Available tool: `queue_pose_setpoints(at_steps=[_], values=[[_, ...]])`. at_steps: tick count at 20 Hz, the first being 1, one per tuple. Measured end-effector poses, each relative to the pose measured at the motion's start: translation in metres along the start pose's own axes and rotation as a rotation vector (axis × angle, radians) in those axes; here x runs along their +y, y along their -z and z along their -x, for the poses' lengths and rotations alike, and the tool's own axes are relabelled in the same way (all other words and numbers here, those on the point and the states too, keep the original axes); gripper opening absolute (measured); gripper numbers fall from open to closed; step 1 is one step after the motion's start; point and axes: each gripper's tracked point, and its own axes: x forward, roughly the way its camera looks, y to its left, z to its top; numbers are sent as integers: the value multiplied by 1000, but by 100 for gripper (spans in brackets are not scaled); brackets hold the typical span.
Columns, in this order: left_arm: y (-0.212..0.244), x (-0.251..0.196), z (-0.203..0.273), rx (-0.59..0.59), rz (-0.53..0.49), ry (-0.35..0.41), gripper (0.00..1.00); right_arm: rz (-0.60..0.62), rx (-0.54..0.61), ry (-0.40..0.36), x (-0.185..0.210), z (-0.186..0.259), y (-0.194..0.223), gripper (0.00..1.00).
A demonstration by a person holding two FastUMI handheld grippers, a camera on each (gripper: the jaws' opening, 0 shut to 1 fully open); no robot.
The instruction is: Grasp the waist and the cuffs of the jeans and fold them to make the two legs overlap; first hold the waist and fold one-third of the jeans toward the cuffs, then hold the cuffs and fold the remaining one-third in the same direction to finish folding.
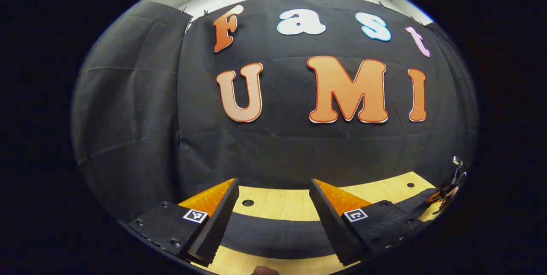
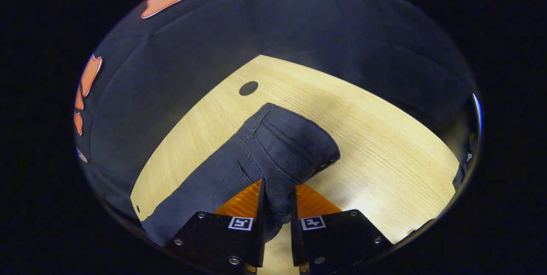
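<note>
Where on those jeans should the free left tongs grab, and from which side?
Probably the cuff end of the jeans, coming down from above onto an edge. The fabric lies flat on the wooden table, and the right tongs already pinch the waist end, so the left tongs, open, suit the other end.

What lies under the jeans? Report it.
The jeans rest on the wooden table, with the right claw shut on them. Anything beneath the denim is covered.

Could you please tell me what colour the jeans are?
Dark blue denim jeans, seen best in the right gripper view.
</note>
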Motion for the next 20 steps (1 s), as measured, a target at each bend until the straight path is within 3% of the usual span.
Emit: queue_pose_setpoints(at_steps=[5, 10, 15, 20], values=[[15, 23, -8, 18, -17, 21, 100, 27, -99, -51, 34, 56, -11, 26], [38, 69, -18, 64, 19, -14, 99, 140, -163, -123, 103, 108, 4, 26], [62, 129, -27, 115, 57, -75, 99, 269, -158, -189, 168, 124, 38, 26], [85, 175, -30, 172, 107, -133, 100, 370, -94, -242, 204, 133, 91, 26]])
